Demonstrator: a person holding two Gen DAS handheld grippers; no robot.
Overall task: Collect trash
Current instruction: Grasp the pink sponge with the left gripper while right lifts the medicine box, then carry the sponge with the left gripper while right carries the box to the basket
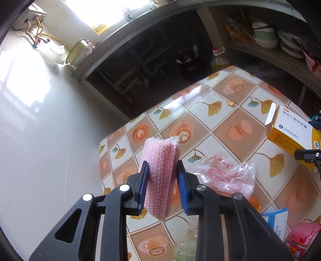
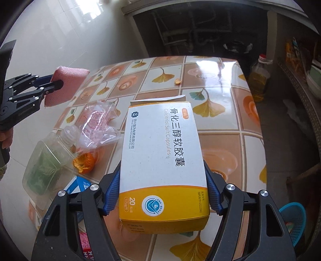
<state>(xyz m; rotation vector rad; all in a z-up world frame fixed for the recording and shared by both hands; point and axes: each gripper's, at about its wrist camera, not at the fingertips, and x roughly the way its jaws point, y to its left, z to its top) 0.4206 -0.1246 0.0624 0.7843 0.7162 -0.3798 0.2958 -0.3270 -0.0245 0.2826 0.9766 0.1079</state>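
Because the left gripper (image 1: 160,178) squeezes the soft pink foam net (image 1: 159,170) above the worktop's (image 1: 230,112) left edge, it may slip onto the floor (image 1: 46,140). The right gripper (image 2: 160,192) clamps its fingers on the medicine box (image 2: 162,152) over the near worktop, and its open flap may snag.

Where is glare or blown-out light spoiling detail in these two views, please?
Left wrist view: the window and the floor below it are blown out. Right wrist view: glare streaks the far edge of the table, yet the medicine box stays sharp and legible.
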